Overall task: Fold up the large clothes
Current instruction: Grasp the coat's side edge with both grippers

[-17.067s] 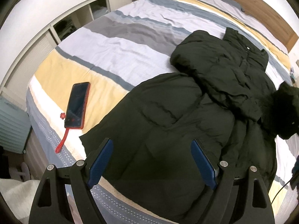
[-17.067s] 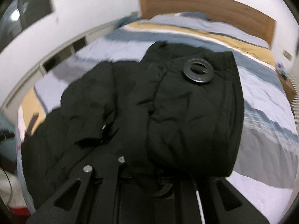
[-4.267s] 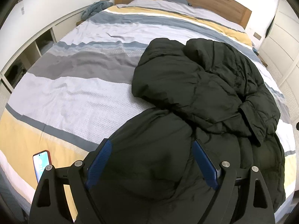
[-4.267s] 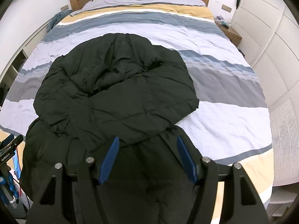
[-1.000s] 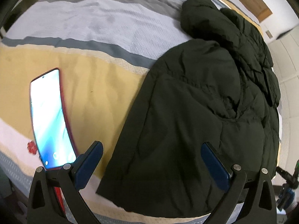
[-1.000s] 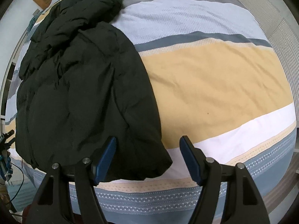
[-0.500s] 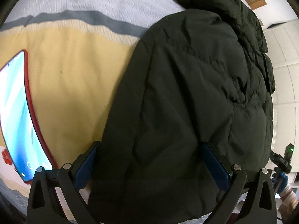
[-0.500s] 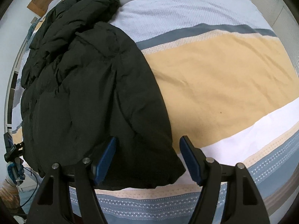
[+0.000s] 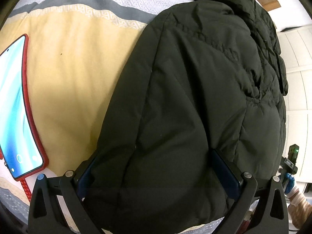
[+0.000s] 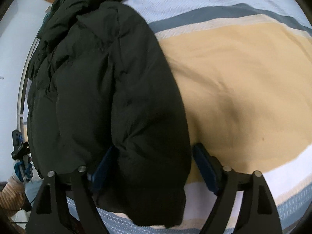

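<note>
My left gripper stands spread wide, the black puffer jacket bulging between its blue pads. My right gripper is likewise spread around the jacket's hem corner. Left of my left fingers lies a red-cased phone on the striped bedspread.

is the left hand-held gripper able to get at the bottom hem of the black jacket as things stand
Probably yes. The left hand-held gripper is open with the near edge of the black jacket bulging between its fingers, nothing over it. The phone lies off to the side, clear of the way.
</note>
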Available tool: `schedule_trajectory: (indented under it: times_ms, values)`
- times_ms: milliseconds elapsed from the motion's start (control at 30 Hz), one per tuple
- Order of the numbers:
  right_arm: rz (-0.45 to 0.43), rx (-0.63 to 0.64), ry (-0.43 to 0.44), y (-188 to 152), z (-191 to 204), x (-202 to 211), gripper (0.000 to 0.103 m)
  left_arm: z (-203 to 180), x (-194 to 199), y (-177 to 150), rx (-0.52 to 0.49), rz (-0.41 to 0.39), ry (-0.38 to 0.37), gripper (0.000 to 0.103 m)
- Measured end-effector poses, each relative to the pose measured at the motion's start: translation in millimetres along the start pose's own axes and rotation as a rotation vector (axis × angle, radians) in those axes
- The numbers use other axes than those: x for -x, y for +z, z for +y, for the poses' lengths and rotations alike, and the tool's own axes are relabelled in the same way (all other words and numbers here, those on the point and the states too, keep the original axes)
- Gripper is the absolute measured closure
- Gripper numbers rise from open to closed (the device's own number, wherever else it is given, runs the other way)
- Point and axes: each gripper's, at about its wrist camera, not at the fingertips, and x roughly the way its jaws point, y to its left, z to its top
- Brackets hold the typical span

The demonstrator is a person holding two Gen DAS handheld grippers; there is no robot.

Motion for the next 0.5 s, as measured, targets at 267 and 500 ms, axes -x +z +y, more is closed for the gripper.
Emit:
schedule_trajectory:
  times_ms: [267,500]
  values:
    - [0.024,-0.025,0.097,5,-11,-6,0.017,13,-10,-9,0.032,-0.015,-0.022,0.001]
    - [0.070,-0.061,0.235,2,-16,-13,0.017,11,-13,-27,0.050,0.007,-0.042,0.001]
